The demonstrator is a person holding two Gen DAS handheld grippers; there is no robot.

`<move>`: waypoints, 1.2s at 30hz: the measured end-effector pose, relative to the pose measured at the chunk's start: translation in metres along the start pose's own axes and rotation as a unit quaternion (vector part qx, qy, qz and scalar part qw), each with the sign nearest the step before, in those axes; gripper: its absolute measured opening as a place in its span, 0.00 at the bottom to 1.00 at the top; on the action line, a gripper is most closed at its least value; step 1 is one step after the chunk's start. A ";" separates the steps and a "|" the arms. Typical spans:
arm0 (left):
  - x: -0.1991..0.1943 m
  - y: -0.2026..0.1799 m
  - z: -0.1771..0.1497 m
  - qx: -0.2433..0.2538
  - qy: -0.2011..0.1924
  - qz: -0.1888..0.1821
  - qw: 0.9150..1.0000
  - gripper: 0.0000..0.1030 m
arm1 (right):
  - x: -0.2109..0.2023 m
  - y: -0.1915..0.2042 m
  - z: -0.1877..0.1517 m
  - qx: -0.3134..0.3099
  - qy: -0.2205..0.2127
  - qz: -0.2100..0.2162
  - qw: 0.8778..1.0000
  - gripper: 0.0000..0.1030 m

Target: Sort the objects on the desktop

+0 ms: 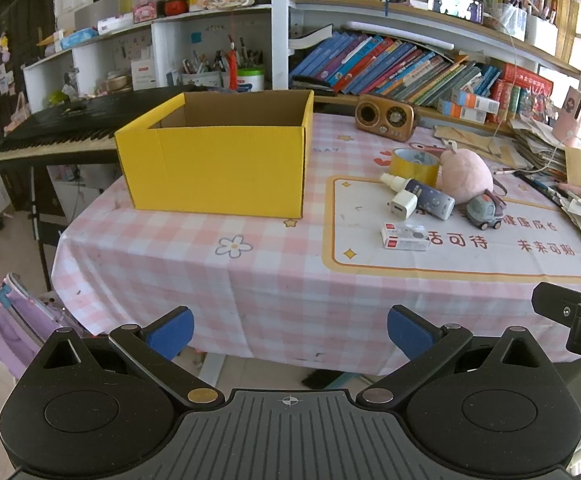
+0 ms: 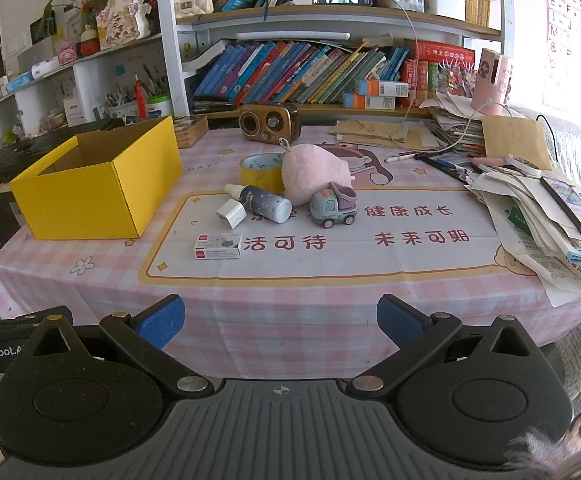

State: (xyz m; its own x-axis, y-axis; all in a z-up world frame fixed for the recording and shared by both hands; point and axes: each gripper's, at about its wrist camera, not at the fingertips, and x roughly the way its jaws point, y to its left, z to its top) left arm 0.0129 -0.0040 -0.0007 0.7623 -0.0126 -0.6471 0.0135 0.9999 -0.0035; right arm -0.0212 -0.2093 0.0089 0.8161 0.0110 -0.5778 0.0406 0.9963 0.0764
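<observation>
On the desk point(image 2: 290, 312) nothing looks sorted yet — yellow box point(image 2: 90, 192) apparently empty, tape roll point(image 2: 258, 168), plush point(image 2: 314, 176), spray bottle point(image 2: 262, 204), charger point(image 2: 230, 213), toy truck point(image 2: 333, 207) and staple box point(image 2: 217, 246) all outside it — both grippers' point(image 1: 290, 330) point(image 2: 280, 320) jaws wide, holding nothing.

The left tool point(image 1: 290, 330) and the right tool point(image 2: 280, 320) both have their blue fingers spread wide and empty, pointing toward 12 o'clock, side by side.

Left wrist cam: off the table's near edge, left of center, low, facing the shelves across the table point(image 1: 274, 280); yellow box point(image 1: 214, 168) dead ahead, nearest. Right wrist cam: same edge, further right, same heading, centered on the mat point(image 2: 330, 236). Overlap: box point(image 2: 90, 196), toy cluster, radio point(image 2: 268, 120), bookshelf point(image 2: 310, 68).
</observation>
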 end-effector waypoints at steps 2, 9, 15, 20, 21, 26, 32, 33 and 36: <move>0.001 -0.001 0.001 0.001 0.000 0.000 1.000 1.00 | 0.001 0.000 0.001 0.001 0.000 -0.001 1.000 1.00; 0.004 -0.004 0.003 0.006 -0.002 -0.004 1.000 1.00 | 0.002 0.000 0.001 0.001 0.001 -0.001 1.000 1.00; 0.007 -0.008 0.005 0.010 -0.002 -0.013 1.000 1.00 | 0.005 -0.004 0.002 0.005 0.002 -0.009 1.000 1.00; 0.015 -0.020 0.009 0.015 0.003 -0.026 1.000 1.00 | 0.007 -0.010 0.005 0.002 0.005 -0.018 1.000 1.00; 0.016 -0.023 0.009 0.017 0.004 -0.029 0.999 1.00 | 0.006 -0.011 0.005 0.002 0.006 -0.020 1.000 1.00; 0.027 -0.039 0.015 0.023 0.007 -0.039 0.999 1.00 | 0.012 -0.026 0.009 0.006 0.010 -0.032 0.999 1.00; 0.040 -0.061 0.024 0.028 0.012 -0.050 0.998 1.00 | 0.024 -0.046 0.019 0.011 0.013 -0.042 0.999 1.00; 0.042 -0.065 0.025 0.030 0.013 -0.051 0.998 1.00 | 0.027 -0.049 0.022 0.011 0.015 -0.042 0.999 1.00; 0.049 -0.073 0.030 0.027 0.019 -0.063 0.998 1.00 | 0.035 -0.059 0.028 0.011 0.019 -0.044 0.999 1.00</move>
State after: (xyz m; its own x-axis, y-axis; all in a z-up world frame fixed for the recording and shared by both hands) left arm 0.0690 -0.0778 -0.0091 0.7279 -0.1360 -0.6721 0.1420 0.9888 -0.0462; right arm 0.0215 -0.2702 0.0070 0.7864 -0.0736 -0.6133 0.1249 0.9913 0.0412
